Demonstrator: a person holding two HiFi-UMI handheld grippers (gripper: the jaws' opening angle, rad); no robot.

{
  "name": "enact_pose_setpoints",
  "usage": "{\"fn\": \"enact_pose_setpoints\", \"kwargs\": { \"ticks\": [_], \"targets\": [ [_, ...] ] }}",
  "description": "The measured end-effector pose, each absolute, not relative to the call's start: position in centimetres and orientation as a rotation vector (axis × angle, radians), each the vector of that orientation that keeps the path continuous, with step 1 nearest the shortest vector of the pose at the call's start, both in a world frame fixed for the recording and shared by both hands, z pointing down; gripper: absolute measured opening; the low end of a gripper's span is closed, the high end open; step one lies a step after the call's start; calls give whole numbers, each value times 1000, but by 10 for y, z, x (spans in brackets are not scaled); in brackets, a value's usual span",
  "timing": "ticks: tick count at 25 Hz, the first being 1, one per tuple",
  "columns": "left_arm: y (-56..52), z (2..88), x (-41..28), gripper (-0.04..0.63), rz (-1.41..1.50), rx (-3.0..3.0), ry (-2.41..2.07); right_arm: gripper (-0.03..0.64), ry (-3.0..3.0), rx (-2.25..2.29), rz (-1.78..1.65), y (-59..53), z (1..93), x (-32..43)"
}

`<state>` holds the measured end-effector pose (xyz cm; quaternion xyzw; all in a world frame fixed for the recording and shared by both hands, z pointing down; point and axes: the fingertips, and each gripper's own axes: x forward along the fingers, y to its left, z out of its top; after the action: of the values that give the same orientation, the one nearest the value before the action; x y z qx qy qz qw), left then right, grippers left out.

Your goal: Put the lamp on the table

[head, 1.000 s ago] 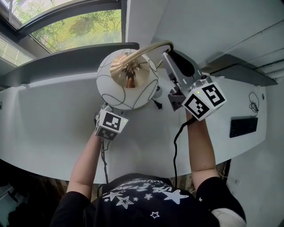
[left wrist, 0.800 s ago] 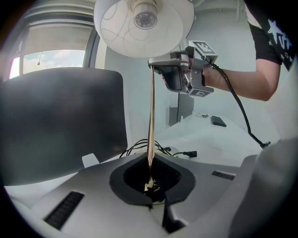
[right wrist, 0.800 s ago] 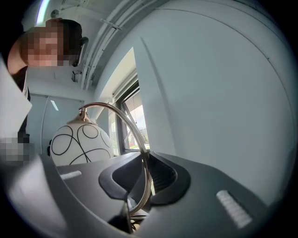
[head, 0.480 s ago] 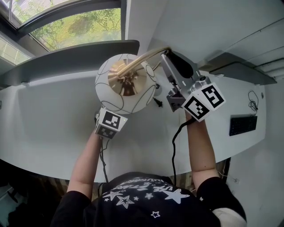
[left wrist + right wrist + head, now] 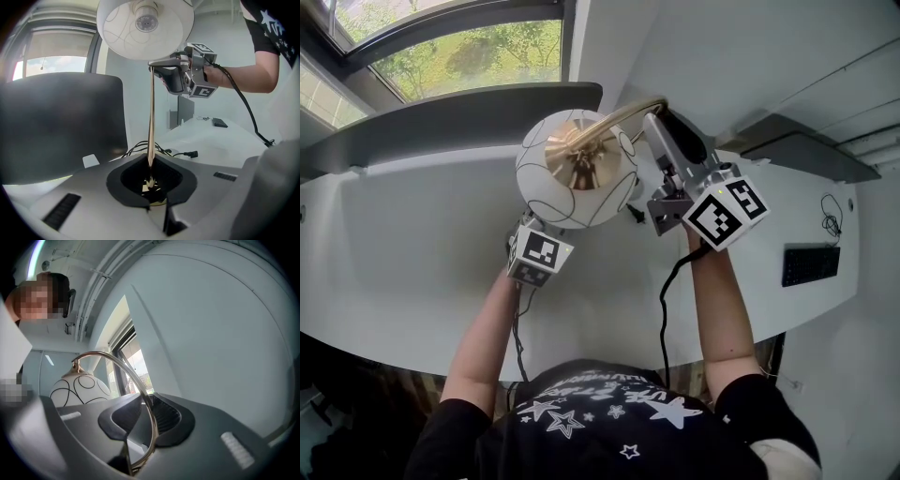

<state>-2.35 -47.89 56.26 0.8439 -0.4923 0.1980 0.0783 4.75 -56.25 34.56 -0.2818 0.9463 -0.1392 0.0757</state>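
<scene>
Lamp [image 5: 572, 169] by monitor [image 5: 61, 122]: left gripper [image 5: 150, 186] clamps stem [image 5: 151, 117], right gripper [image 5: 143, 420] just opened around it.

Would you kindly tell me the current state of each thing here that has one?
lamp: upright, unlit.
left gripper: shut on the lamp's stem, low down.
right gripper: jaws have just been opening, lamp's arched arm loose between them.
power plug: unplugged, lying on the table.
monitor: screen dark.
</scene>
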Motion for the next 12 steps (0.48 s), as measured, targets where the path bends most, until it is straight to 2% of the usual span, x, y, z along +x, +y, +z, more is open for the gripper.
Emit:
{"fn": "enact_pose_setpoints", "kwargs": {
  "ticks": [4,12],
  "targets": [
    [-473,555,-31,86,561,2512,-1582,94,2756,-842,-506,-561,349,53],
    [-435,522,-37,89,427,2544,-1631,109,2783,-902,-448,-529,344,59]
  ]
}}
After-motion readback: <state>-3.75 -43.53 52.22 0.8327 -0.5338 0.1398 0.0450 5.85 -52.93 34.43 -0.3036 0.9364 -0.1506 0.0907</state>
